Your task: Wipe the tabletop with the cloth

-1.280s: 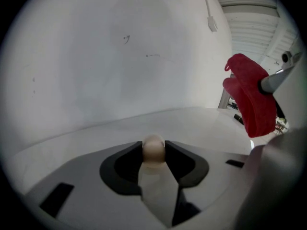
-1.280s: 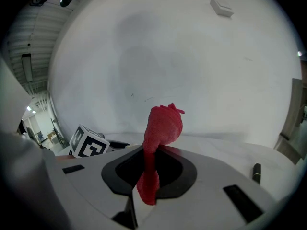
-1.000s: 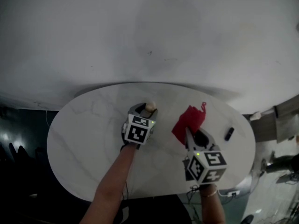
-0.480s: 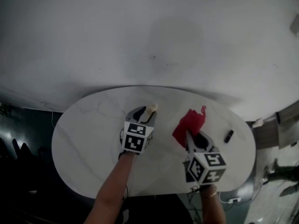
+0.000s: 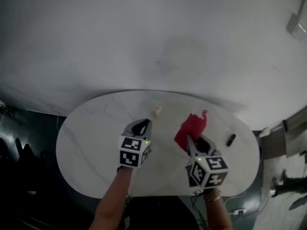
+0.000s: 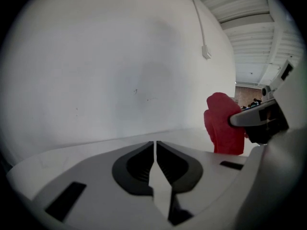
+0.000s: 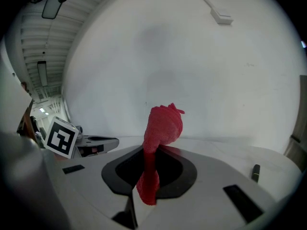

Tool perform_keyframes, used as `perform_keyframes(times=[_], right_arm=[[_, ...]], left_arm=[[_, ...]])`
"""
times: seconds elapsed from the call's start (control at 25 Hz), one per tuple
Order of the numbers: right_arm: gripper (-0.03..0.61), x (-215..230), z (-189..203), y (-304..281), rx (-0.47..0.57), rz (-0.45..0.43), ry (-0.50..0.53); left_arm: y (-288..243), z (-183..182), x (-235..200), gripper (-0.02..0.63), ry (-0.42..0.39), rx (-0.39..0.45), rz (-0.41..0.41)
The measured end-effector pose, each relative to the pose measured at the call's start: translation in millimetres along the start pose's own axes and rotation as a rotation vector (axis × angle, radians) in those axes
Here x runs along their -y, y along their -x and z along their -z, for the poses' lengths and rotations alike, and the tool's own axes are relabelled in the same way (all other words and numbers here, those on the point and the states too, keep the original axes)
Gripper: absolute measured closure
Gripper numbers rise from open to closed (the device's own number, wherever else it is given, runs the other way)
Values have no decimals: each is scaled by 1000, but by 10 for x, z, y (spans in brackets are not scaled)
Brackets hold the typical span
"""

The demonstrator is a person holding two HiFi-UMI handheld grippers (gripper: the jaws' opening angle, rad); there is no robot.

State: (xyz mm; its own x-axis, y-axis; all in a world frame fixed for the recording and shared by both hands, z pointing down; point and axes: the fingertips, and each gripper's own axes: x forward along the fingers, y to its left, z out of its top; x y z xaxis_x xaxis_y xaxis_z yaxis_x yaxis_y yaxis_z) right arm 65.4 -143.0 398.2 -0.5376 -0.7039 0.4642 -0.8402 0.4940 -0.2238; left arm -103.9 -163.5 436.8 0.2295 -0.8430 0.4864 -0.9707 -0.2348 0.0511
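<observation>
The red cloth (image 5: 191,127) hangs bunched from my right gripper (image 5: 190,139), which is shut on it over the right half of the white oval tabletop (image 5: 91,138). In the right gripper view the cloth (image 7: 163,123) rises between the pads of that gripper (image 7: 149,151). My left gripper (image 5: 143,124) hovers over the table's middle. Its jaws are closing, the pads nearly touching with nothing between them (image 6: 155,143). In the left gripper view the cloth (image 6: 223,126) shows at the right.
A small beige block (image 5: 156,110) sits on the table just beyond my left gripper, apart from it. A small black object (image 5: 230,139) lies near the right edge, also in the right gripper view (image 7: 255,172). A white wall stands behind the table.
My left gripper let go of the beige block, drew back toward the near edge and closed its jaws. The block stays on the table. The right gripper keeps the cloth, barely shifted.
</observation>
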Motion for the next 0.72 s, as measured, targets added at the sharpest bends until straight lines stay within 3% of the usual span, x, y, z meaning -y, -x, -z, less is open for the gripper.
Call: perform_keyframes(times=[0.72], right_arm=[[529, -28, 45, 292, 62, -14, 29]], left_arm=[[690, -130, 183, 612, 48, 138, -25]])
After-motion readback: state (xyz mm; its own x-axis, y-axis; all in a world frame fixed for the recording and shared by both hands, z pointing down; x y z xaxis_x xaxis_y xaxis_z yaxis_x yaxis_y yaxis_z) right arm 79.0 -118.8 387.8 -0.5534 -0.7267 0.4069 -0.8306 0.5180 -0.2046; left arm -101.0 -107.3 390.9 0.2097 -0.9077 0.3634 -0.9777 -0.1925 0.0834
